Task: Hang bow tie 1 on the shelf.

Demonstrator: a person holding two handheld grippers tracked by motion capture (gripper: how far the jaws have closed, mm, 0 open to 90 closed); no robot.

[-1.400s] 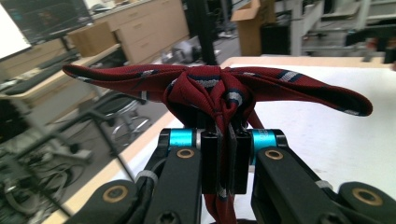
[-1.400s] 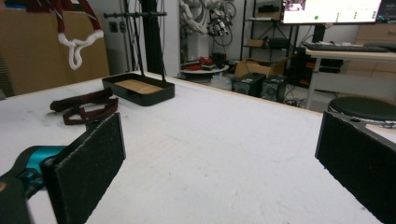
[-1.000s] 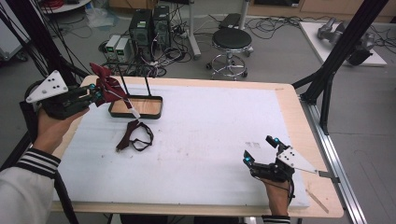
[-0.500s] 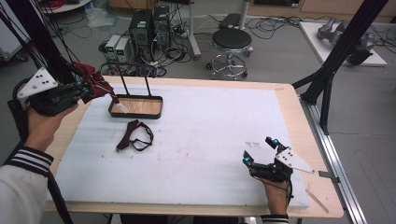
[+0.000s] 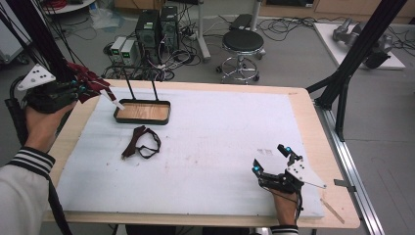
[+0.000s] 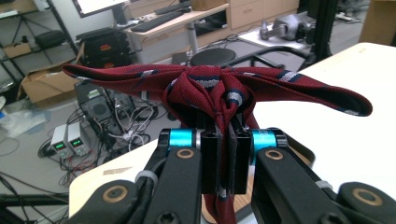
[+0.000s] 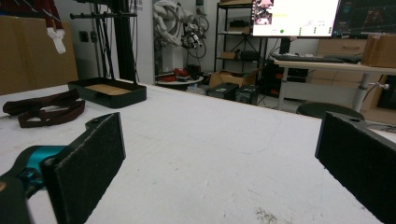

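My left gripper (image 6: 223, 154) clamps the dark red striped fabric tie (image 6: 219, 91) upper left: light, floppy, slippery, best pinched at its bunched knot. Right gripper (image 7: 219, 154) released.

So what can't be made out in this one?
- Striped tie: lower end cut off by the bottom edge, left gripper view; blurred in the high view.
- Tray: partly behind the left tool, left gripper view.
- Dark strap: too small to identify, high view.
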